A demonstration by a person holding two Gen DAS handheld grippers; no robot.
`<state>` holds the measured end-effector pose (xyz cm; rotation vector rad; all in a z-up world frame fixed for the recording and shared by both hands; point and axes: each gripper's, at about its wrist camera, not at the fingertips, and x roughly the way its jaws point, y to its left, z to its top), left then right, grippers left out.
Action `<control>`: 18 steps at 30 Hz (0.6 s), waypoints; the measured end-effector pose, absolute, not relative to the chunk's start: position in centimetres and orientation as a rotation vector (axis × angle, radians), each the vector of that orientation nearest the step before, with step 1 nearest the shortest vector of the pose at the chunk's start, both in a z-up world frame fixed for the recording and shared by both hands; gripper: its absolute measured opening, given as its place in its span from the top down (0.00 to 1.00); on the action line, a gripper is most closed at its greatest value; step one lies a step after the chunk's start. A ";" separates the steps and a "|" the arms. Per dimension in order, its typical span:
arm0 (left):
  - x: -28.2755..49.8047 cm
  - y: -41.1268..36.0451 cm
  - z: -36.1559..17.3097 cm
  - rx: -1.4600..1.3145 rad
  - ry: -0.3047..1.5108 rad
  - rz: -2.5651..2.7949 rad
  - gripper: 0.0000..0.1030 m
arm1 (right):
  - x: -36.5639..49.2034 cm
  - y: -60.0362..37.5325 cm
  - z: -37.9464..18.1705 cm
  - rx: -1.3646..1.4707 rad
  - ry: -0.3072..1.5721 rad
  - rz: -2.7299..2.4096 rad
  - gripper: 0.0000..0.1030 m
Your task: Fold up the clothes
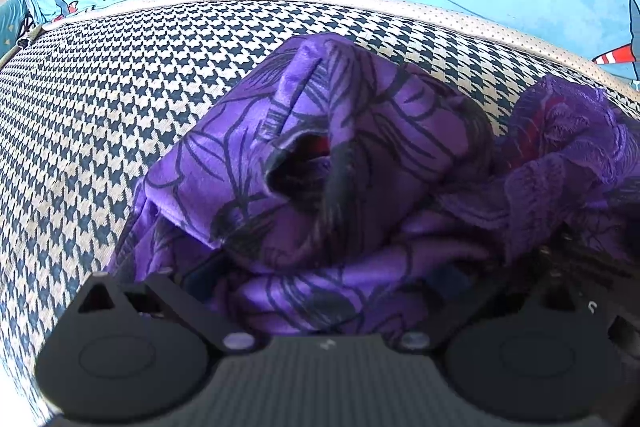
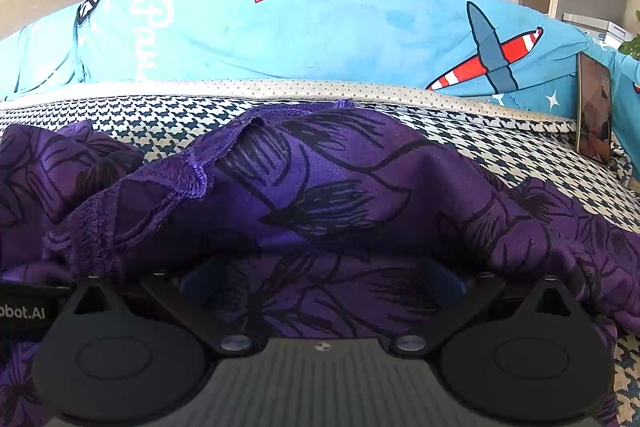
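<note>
Houndstooth cushion (image 1: 120,107) bears bunched purple garment (image 1: 320,147) covering both hand-held grippers' fingers

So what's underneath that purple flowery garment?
The purple garment lies on a houndstooth cushion. It drapes over both grippers' fingertips, hiding them and the cushion beneath.
</note>
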<state>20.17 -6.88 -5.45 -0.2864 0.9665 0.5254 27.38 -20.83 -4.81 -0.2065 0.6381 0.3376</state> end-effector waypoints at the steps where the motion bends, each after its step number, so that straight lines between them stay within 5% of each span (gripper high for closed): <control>1: 20.2 -6.9 -5.5 -0.286 0.965 0.527 0.00 | 27.4 -20.9 -4.8 -0.206 0.638 0.338 0.00; 18: 19.4 -7.5 -5.5 -0.268 0.957 0.520 0.00 | 27.3 -20.9 -4.9 -0.204 0.637 0.340 0.00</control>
